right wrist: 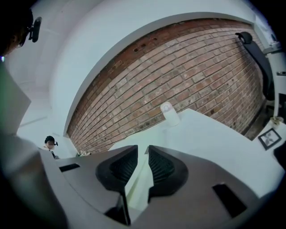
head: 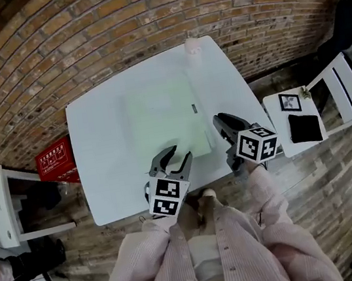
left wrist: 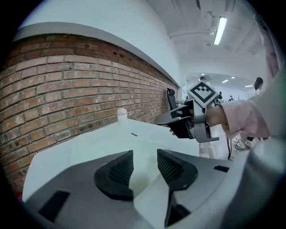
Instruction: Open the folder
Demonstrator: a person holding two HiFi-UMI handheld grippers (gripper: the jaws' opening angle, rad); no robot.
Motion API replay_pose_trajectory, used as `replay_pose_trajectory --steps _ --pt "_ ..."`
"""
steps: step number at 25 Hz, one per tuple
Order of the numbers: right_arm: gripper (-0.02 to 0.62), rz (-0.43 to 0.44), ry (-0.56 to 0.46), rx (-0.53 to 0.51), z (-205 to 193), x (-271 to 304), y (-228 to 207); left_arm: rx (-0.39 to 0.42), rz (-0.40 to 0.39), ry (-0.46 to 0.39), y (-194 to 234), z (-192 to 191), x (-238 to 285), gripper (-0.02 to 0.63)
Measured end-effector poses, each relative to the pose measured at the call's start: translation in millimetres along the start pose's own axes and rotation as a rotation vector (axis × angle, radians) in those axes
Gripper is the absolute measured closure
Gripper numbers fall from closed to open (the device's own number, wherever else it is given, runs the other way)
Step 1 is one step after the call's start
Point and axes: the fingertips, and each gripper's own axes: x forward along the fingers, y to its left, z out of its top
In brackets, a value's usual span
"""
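Observation:
A pale green folder [head: 163,122] lies flat and closed in the middle of the white table [head: 99,155], with a small dark tab [head: 194,108] near its right edge. My left gripper [head: 177,155] hovers at the folder's near edge, open, with nothing between its jaws; in the left gripper view [left wrist: 145,156] the folder [left wrist: 111,143] spreads out ahead of it. My right gripper [head: 221,123] is at the folder's near right corner. Its jaws [right wrist: 143,152] stand a narrow gap apart, nothing is gripped, and the folder's edge [right wrist: 136,188] shows through the gap.
A small white bottle [head: 193,46] stands at the table's far edge by the brick wall. To the right are a small white side table [head: 280,126] with a black item and a framed picture, and a white chair [head: 346,86]. A red box [head: 54,159] sits on the floor at left.

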Motion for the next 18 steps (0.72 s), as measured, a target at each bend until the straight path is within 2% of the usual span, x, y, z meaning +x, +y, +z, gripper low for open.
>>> replay_pose_trajectory --steps 6,12,18 --pt "0.533 0.047 0.096 0.039 -21.5 27.4 -12.8 0.116 -0.018 0.074 -14.7 -7.6 10.7 0.416" --pt "0.534 0.067 0.158 0.075 -36.0 44.0 -19.0 0.354 -0.049 0.169 -32.7 -18.2 23.2 0.367" --pt "0.534 0.088 0.177 0.113 -42.4 51.8 -23.5 0.434 -0.049 0.217 -36.3 -26.1 36.1 0.362"
